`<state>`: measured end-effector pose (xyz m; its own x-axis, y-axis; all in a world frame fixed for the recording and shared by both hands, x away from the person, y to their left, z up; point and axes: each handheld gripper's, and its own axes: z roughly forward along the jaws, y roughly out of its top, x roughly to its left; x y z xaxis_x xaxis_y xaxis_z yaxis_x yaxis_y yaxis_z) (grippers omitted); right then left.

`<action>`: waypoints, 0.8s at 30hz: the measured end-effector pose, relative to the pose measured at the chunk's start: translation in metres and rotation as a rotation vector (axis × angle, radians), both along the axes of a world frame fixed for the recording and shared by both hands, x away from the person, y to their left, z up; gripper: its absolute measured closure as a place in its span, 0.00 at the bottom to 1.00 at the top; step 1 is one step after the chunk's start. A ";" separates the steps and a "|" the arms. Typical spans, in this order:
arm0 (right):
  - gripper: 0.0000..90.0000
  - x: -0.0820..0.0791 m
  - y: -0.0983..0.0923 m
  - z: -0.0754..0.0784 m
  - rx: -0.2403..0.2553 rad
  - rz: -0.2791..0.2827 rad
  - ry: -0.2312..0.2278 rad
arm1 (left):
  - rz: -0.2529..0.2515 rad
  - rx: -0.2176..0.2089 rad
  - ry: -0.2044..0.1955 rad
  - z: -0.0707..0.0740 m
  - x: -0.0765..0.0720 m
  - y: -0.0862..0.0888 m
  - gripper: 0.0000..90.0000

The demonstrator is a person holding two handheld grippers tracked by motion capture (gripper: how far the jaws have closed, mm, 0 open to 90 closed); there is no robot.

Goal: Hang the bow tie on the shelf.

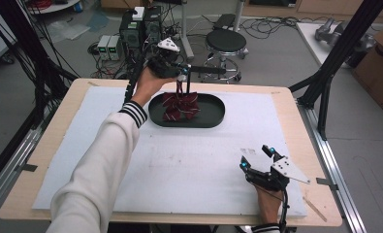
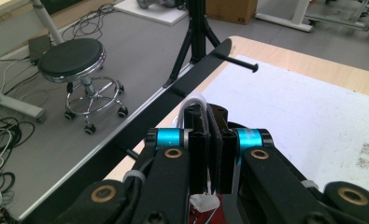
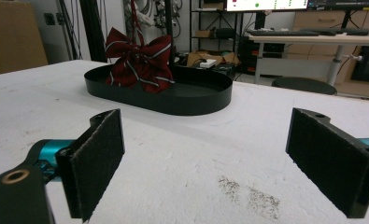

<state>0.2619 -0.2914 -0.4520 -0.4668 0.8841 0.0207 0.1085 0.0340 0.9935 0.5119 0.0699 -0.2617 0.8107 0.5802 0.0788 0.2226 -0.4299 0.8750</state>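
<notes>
High view: left hand-held gripper (image 1: 183, 74) is up at approx 11 o'clock of the surface (image 1: 286, 104), hanging over the far rim of a black oval tray (image 1: 213, 118). It's got a dark red striped bow tie (image 1: 180, 105) dangling by its strap, w/ the bow itself hanging down into the tray. Can't tell from here if the bow actually touches the tray floor or not. Person's left arm in a white sleeve (image 1: 102, 165) reaches in from 7 o'clock.

Left gripper view shows the jaws pinched together on the strap (image 2: 213, 140), a thin dark band running between the pads, plus a clear plastic loop (image 2: 191, 103) poking up just behind the left pad. Bit of red fabric visible at the bottom btw the arms. Black stool (image 2: 72, 58) on the floor beyond the surface edge.

Right hand-held gripper (image 1: 258, 158) sits low at approx 5 o'clock, well apart from the tray, jaws spread wide w/ nothing between them. Right gripper view looks across the white sheet (image 3: 173, 158) straight at the tray (image 3: 191, 100) and bow tie (image 3: 138, 60), some dark speckly marks (image 3: 250, 196) on the sheet near the jaws.
</notes>
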 end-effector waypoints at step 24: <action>0.12 0.000 0.000 0.000 0.003 0.000 0.004 | 0.114 0.025 0.015 -0.011 0.017 0.020 0.96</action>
